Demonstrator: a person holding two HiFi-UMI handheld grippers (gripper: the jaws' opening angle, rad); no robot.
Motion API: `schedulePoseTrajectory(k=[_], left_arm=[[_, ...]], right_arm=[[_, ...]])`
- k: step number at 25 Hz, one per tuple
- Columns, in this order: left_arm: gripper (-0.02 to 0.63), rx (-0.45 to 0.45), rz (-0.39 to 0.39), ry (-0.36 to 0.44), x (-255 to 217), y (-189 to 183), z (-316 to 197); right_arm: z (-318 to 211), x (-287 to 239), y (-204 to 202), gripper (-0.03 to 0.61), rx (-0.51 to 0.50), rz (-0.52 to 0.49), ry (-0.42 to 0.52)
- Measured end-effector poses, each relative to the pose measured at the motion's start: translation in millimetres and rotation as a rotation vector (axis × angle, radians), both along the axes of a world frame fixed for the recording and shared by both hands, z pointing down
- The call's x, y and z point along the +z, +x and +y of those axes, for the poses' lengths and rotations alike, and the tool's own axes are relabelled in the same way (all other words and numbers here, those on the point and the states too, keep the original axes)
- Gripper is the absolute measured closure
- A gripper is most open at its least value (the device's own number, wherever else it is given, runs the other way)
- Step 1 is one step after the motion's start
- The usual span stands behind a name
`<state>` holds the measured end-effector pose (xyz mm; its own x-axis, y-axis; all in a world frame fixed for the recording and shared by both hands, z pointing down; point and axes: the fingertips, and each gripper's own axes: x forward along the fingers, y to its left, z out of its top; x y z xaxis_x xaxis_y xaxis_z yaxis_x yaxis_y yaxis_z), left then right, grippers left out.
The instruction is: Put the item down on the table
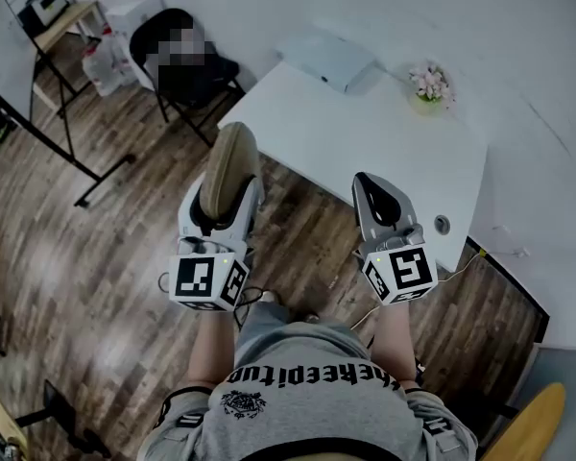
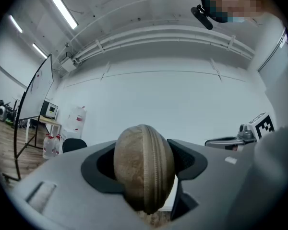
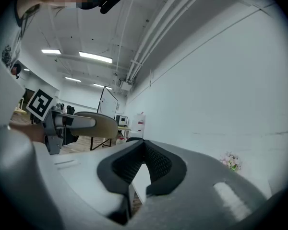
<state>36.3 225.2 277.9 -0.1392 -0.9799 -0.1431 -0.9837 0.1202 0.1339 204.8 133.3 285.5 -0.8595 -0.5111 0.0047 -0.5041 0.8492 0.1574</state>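
At nine o'clock in the head view, above the wooden floor, the left tongs grip a tan, zippered oval case, held upright. It looks light, stiff-shelled and a little slick, best held across its broad sides. The white worktop lies at one o'clock. At three o'clock, the right tongs are closed and empty.

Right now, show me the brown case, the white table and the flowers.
brown case [image 2: 143, 169]: left gripper view, its zipped middle.
white table [image 1: 365, 137]: head view, bare top.
flowers [image 1: 430, 83]: head view, pink blooms.
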Motion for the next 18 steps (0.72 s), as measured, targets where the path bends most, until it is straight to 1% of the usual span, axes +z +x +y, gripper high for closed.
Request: schedulePoseTrajectory(k=[4, 8, 13, 18], left_arm=[[0.324, 0.010, 0.002, 0.002, 0.6, -14.0, -2.6], [0.324, 0.026, 0.001, 0.004, 1.8, -28.4, -6.6], [0.324, 0.059, -0.009, 0.002, 5.0, -45.3, -9.6], [0.324, 0.076, 0.013, -0.005, 10.0, -60.4, -17.5]], right_arm=[[-0.9, 1.0, -12.9, 0.578, 0.010, -0.003, 0.000], [-3.6, -0.3, -24.8, 0.578, 0.026, -0.037, 0.001], [-3.7, 3.3, -41.8, 0.578, 0.046, -0.055, -0.003], [-9.5, 10.0, -53.4, 0.578, 0.057, -0.057, -0.023]])
